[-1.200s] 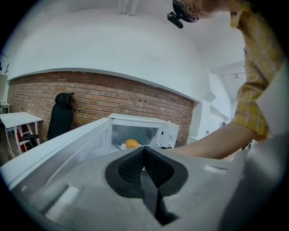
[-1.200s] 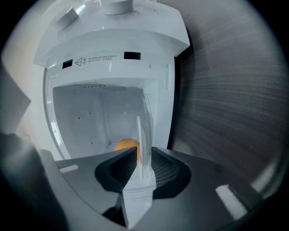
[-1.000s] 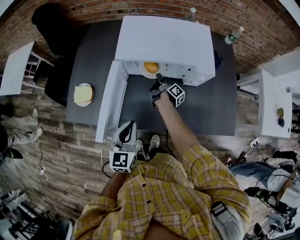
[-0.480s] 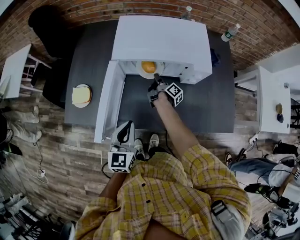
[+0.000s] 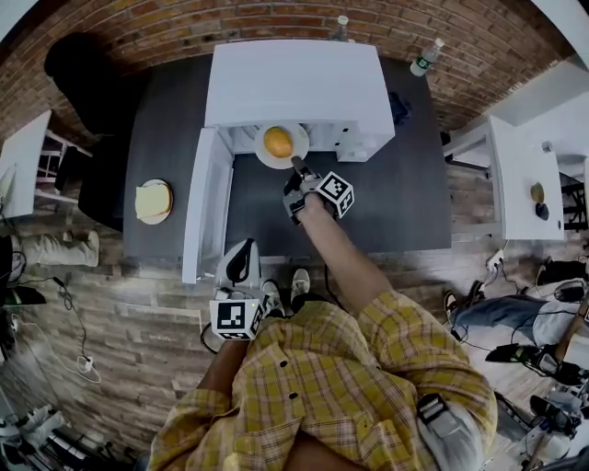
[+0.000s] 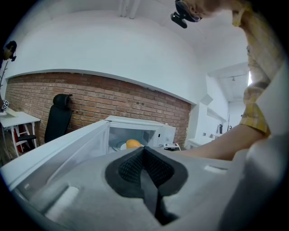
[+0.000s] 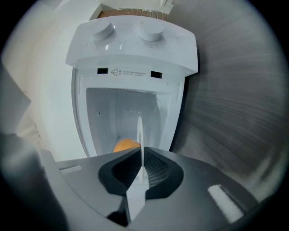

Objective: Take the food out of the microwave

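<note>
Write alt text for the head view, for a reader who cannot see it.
The right gripper clamps the rim of a white plate carrying orange food, at the mouth of an open white microwave on a dark table. The left gripper hangs by the microwave's open door.

Brick wall (image 5: 184, 23) behind dark table (image 5: 405, 184), plank floor (image 5: 120, 313).

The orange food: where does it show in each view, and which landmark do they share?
Head view: orange food, top centre, at the white microwave.
Left gripper view: orange food, centre.
Right gripper view: orange food, lower centre.
Shared landmark: the white microwave.
</note>
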Action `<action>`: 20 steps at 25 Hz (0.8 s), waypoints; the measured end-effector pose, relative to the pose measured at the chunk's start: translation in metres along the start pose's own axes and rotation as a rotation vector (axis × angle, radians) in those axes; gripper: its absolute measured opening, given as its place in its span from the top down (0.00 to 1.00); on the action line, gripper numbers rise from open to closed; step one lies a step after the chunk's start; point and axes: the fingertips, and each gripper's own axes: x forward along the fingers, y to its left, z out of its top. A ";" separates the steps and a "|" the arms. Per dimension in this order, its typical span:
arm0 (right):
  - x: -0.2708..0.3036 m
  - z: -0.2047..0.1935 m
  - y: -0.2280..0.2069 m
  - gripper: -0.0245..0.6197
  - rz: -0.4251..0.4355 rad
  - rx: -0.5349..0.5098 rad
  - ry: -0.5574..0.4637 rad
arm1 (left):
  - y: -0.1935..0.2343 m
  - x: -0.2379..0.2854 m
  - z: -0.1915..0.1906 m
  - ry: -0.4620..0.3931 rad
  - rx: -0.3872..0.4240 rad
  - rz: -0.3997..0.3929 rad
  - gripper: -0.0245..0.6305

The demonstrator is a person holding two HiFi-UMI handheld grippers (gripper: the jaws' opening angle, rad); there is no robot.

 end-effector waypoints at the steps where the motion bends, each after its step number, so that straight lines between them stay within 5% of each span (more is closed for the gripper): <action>1: -0.004 0.000 0.002 0.93 0.003 -0.004 0.000 | -0.001 -0.001 0.001 -0.003 0.002 -0.001 0.96; 20: -0.096 -0.042 0.064 0.93 0.076 0.004 0.029 | -0.028 -0.018 0.023 -0.075 0.061 -0.046 0.96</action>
